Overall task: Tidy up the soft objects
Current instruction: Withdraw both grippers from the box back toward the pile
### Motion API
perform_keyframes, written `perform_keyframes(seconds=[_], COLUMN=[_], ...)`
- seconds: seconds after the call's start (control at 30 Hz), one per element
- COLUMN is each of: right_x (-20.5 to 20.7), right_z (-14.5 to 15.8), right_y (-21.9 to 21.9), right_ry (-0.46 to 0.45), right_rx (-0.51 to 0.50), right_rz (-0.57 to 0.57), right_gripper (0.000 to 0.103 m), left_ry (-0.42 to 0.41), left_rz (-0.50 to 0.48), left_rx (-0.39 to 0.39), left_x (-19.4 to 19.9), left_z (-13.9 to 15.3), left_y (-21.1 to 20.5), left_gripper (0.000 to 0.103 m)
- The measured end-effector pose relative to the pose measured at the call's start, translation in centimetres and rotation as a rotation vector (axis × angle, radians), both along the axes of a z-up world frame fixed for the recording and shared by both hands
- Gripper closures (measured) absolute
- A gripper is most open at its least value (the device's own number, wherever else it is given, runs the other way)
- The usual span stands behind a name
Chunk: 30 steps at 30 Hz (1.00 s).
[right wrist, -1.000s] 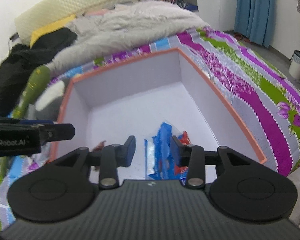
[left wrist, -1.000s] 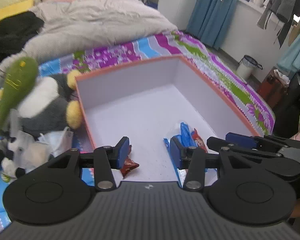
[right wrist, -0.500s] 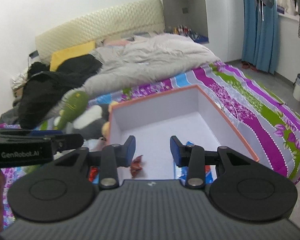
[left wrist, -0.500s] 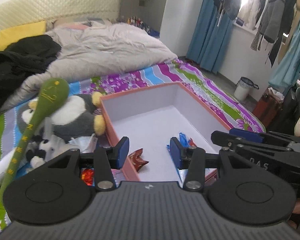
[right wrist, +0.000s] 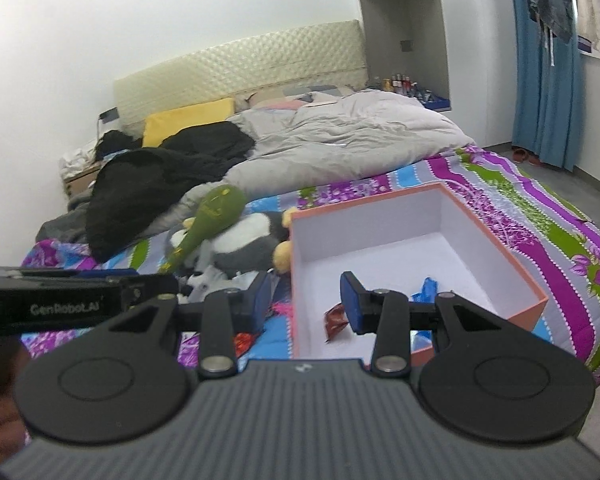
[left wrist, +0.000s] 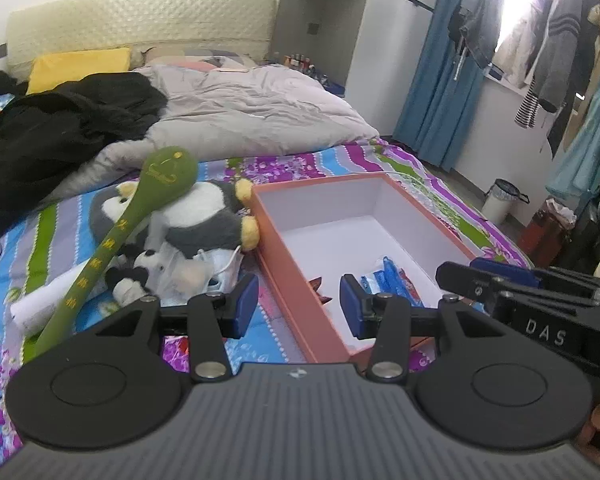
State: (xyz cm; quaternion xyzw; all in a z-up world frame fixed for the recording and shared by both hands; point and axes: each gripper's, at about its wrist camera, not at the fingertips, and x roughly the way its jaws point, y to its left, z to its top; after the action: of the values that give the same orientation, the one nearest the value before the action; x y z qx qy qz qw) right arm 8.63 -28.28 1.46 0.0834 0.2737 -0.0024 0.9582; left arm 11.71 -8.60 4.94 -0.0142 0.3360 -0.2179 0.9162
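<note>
An orange box with a white inside lies on the striped bedspread; a blue packet and a red wrapper rest in it. Left of the box are a grey-and-white penguin plush, a long green plush leaning across it, and a small panda plush. My left gripper hovers open over the box's near left corner, nothing between its pads. My right gripper is open too, above the near left wall of the box, with the green plush and penguin to its left.
A face mask and a white roll lie by the toys. Behind them are black clothes, a grey duvet and a yellow pillow. Blue curtains, hanging clothes and a bin are off the bed's right side.
Both grippers have drawn back and upward from over the box, which now looks smaller and farther away. The plush toys and the room have come into view. Neither jaw gap has changed.
</note>
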Motion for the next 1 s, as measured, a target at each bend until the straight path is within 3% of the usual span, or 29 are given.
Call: perform_keyframes(seconds=[1.0], right_x=[-4.6], right_z=[-4.6], right_y=[7.4], right_ry=[0.062], right_rx=[-0.023], right_rz=[0.160], right_gripper=[0.062], left_ry=[0.068], left_rz=[0.152], left_rx=[0.008], left_x=[-7.2], left_z=[-5.0], left_y=[7.8], left_gripper=[0.052])
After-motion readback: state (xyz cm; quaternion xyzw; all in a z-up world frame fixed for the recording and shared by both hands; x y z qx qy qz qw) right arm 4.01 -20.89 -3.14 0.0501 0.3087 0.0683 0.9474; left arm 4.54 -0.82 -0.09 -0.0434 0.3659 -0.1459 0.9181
